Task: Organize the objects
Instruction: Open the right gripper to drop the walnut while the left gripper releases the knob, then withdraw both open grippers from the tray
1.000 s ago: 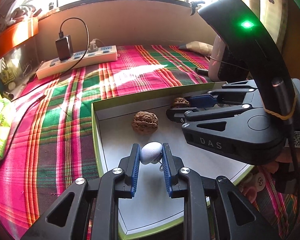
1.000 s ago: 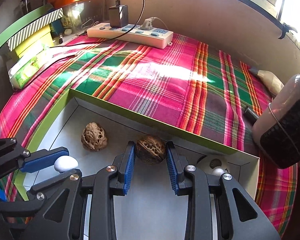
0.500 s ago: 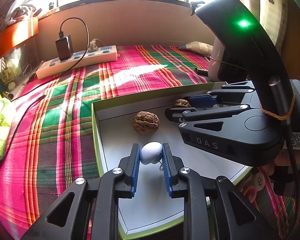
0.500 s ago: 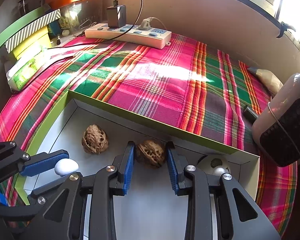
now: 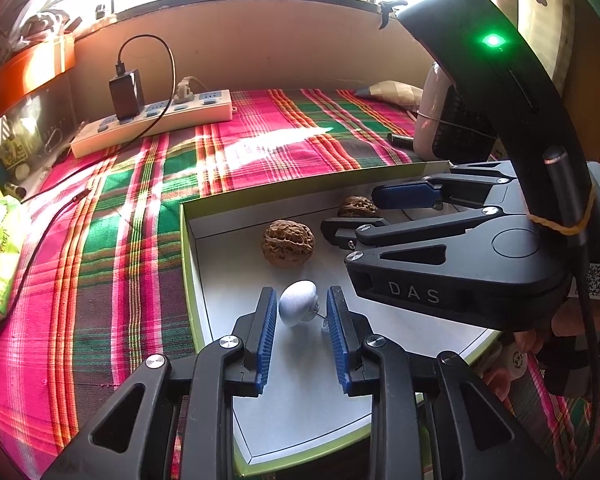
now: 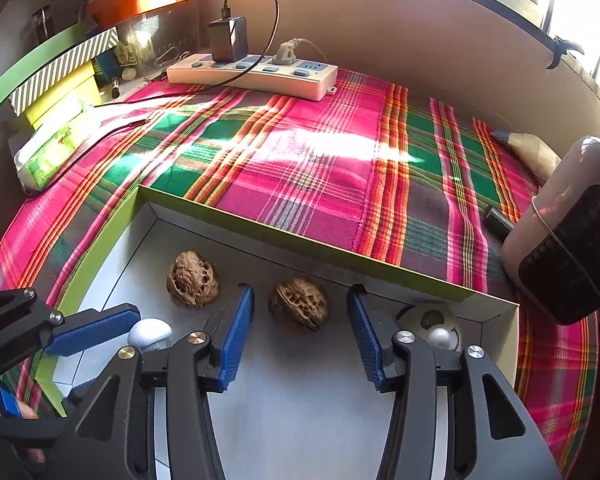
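A shallow box with a green rim (image 5: 186,248) (image 6: 236,216) lies on the plaid cloth. On its white floor are two walnuts (image 5: 288,242) (image 6: 193,279) (image 6: 299,304), a small white egg-shaped object (image 5: 299,303) (image 6: 149,332) and a round white gadget (image 6: 432,324) in the right corner. My left gripper (image 5: 301,334) is open, its pads on either side of the white object with gaps showing. My right gripper (image 6: 300,338) is open wide around the second walnut, which rests on the box floor; it also shows in the left wrist view (image 5: 356,206).
A white power strip (image 5: 152,122) (image 6: 252,72) with a black charger lies at the back. A tissue pack (image 6: 56,140) and stacked boxes (image 6: 56,76) stand on the left. A pink-and-black device (image 6: 568,240) and a brown pouch (image 6: 528,150) sit on the right.
My right gripper has opened and let go of the walnut, which now lies on the box floor. My left gripper has opened a little around the white object.
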Available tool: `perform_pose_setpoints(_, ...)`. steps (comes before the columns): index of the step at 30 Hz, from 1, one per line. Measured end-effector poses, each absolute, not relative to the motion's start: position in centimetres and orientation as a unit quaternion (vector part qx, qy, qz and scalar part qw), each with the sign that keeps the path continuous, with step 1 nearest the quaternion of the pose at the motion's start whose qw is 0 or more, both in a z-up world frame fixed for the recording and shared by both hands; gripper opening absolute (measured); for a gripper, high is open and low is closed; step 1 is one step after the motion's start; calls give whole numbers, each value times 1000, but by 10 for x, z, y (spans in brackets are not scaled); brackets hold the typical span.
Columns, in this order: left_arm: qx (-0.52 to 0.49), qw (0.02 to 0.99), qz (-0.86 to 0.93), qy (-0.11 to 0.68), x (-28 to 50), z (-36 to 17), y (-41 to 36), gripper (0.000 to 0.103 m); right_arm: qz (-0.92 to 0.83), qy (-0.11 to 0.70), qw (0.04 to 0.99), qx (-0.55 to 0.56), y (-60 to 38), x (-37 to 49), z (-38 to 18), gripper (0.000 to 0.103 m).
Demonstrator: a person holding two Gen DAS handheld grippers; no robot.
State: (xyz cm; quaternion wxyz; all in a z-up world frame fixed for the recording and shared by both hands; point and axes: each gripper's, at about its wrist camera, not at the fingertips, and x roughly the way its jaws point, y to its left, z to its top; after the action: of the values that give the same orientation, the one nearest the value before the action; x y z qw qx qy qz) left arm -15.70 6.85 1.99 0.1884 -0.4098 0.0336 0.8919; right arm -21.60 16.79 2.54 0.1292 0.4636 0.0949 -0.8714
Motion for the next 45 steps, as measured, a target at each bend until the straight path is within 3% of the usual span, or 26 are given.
perform_pose_setpoints(8, -405, 179, 896, 35, -146, 25, 65, 34, -880, 88, 120, 451, 173, -206, 36, 51)
perform_pose_setpoints(32, -377, 167, 911, 25, -80, 50, 42, 36, -910, 41, 104, 400, 205, -120, 72, 51)
perform_pose_setpoints(45, -393, 191, 900, 3, -56, 35, 31, 38, -917, 17, 81, 391, 239, -75, 66, 51)
